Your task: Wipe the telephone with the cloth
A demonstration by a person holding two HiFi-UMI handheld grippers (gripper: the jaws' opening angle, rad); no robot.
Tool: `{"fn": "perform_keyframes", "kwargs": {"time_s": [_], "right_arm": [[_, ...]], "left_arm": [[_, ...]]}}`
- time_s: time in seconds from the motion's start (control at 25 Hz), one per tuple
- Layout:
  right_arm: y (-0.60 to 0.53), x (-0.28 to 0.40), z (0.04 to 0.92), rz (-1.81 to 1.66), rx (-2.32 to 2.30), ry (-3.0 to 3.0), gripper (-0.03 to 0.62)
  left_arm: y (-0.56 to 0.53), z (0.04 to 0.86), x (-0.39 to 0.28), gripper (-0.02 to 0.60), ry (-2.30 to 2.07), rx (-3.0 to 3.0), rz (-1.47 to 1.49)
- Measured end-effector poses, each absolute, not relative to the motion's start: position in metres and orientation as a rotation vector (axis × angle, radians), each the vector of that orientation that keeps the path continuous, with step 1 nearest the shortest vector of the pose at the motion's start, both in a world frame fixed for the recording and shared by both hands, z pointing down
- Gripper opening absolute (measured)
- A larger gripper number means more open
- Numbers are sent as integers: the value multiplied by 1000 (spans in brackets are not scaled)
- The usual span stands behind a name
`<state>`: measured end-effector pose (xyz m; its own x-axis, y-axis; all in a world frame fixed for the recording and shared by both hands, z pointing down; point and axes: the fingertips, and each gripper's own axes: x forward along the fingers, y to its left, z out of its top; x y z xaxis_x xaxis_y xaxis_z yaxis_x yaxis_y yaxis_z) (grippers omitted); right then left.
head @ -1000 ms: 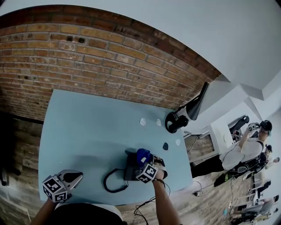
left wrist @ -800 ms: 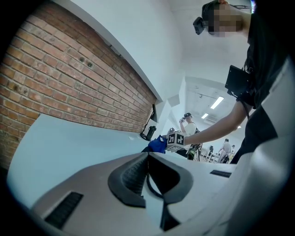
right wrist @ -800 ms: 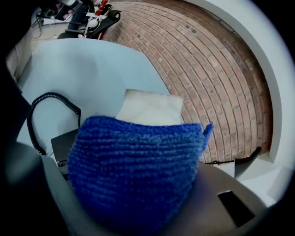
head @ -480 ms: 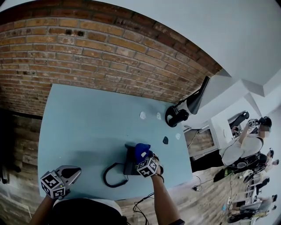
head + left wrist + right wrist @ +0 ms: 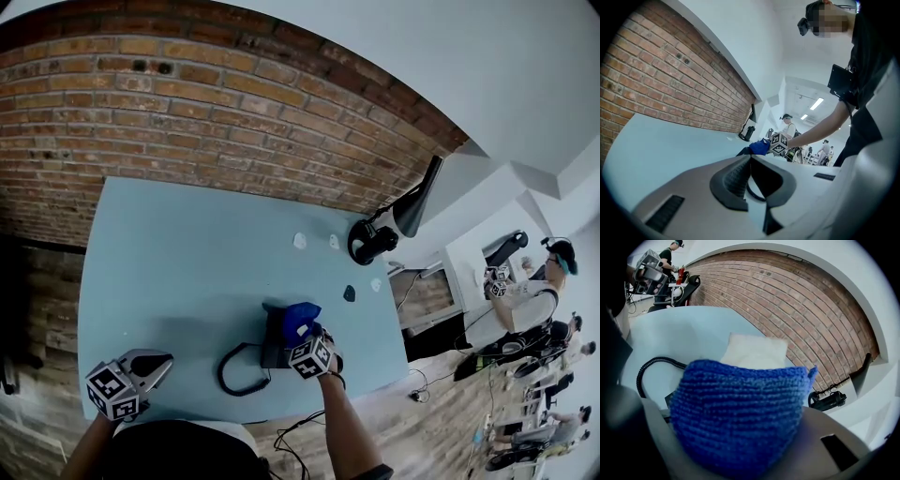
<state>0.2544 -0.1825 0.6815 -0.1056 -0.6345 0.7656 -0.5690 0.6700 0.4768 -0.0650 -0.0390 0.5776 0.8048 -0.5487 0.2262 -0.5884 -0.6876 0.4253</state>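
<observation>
Telephone [image 5: 274,345]: near right part of the table [image 5: 169,262], cord [image 5: 234,372] curling to its left. Blue cloth [image 5: 298,315] lies on top, closer to the phone's far edge than a second ago. I read this as a wiping stroke under way. Right gripper [image 5: 305,330] pinches the cloth, with the phone just beneath the fingers. Left gripper [image 5: 155,363] has its jaws pressed together on nothing and rests well to the left.
</observation>
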Motion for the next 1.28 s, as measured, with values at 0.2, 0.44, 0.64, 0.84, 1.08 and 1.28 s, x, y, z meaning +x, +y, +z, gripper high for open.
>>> {"fn": "perform_keyframes", "kwargs": {"time_s": [0.2, 0.44, 0.64, 0.84, 1.08, 1.28], "right_arm": [[-180, 255, 683, -50, 981, -1781, 69], [-176, 254, 685, -29, 1003, -1795, 68], [-172, 254, 686, -19, 1019, -1801, 69], [-168, 254, 688, -9, 1022, -1808, 69], [-161, 253, 690, -1, 1033, -1815, 69], [-160, 253, 691, -2, 1035, -1813, 68]], "left_arm": [[-36, 581, -67, 26, -847, 2502, 118], [-35, 581, -66, 26, -845, 2505, 117], [-36, 581, -63, 26, -838, 2508, 119], [-35, 581, -61, 26, -834, 2509, 118], [-35, 578, -59, 26, -828, 2507, 120], [-34, 580, -59, 26, -824, 2509, 120]]}}
